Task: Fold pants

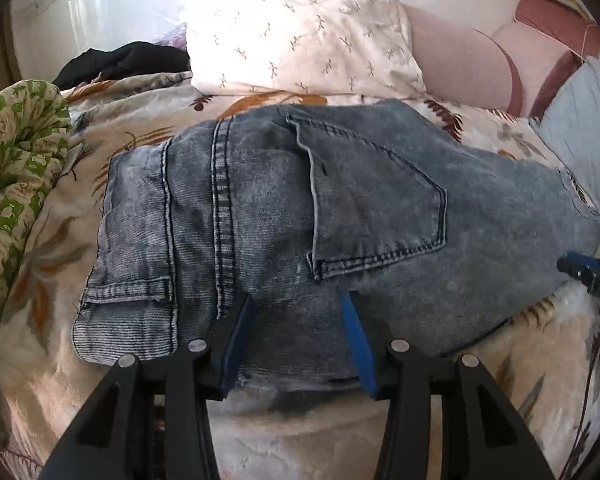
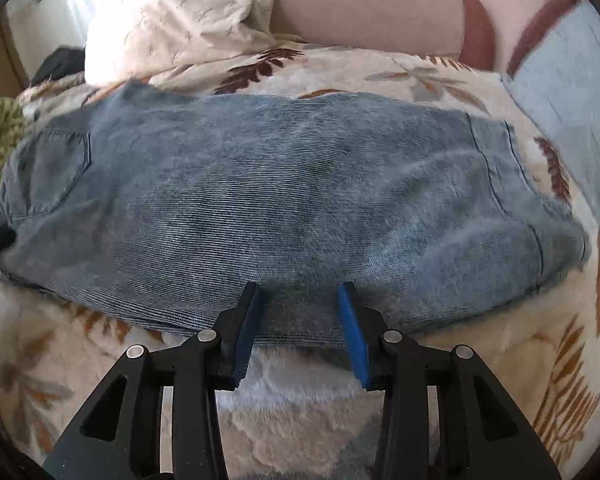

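Blue-grey jeans (image 1: 340, 208) lie flat across a bed, folded lengthwise, back pocket (image 1: 380, 200) up and waistband to the left. My left gripper (image 1: 298, 300) is open, its blue pads over the near edge of the seat area, holding nothing. In the right wrist view the jeans' leg part (image 2: 280, 208) stretches across, hems at the right (image 2: 520, 200). My right gripper (image 2: 302, 290) is open over the near edge of the leg, empty. Its tip shows at the right edge of the left wrist view (image 1: 584, 270).
The bed has a fuzzy leaf-print blanket (image 2: 300, 412). A white pillow (image 1: 300, 28) and pink headboard (image 1: 460, 60) lie behind. A green-print quilt (image 1: 16, 168) is bunched at the left, a black garment (image 1: 124, 60) beyond it, a light blue cloth (image 2: 560, 92) at the right.
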`<state>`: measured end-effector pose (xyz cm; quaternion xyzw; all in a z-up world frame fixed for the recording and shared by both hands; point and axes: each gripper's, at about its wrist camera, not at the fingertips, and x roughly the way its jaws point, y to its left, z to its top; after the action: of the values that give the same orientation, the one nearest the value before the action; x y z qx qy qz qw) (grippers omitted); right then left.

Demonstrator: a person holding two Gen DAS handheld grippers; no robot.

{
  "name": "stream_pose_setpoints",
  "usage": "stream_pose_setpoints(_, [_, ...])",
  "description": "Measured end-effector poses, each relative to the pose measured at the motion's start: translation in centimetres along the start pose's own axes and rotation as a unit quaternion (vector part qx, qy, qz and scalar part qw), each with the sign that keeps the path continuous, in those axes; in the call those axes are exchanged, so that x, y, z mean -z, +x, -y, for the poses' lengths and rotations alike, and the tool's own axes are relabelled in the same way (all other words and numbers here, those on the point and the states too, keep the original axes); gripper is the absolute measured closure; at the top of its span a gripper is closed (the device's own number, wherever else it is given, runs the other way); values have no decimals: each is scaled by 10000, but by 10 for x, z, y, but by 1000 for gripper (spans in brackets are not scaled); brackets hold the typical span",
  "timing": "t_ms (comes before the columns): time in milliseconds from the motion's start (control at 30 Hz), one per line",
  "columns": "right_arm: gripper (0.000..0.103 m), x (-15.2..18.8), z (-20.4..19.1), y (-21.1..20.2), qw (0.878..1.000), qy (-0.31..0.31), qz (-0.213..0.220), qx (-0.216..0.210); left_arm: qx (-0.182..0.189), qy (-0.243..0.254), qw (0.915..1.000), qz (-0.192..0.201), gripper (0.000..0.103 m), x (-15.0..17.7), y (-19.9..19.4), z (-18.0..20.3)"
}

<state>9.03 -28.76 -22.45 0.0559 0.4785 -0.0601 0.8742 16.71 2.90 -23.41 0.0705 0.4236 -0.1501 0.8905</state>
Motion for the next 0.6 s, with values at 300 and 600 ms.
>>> stream_pose_setpoints(300, [65, 6, 4, -4, 9996, 156, 197, -138, -63, -189, 9996, 190, 53, 0, -8, -1])
stream_pose_setpoints(600, [56, -91, -56, -41, 9933, -175, 114, -1141, 165, -334, 9973, 627, 37, -17, -17, 8])
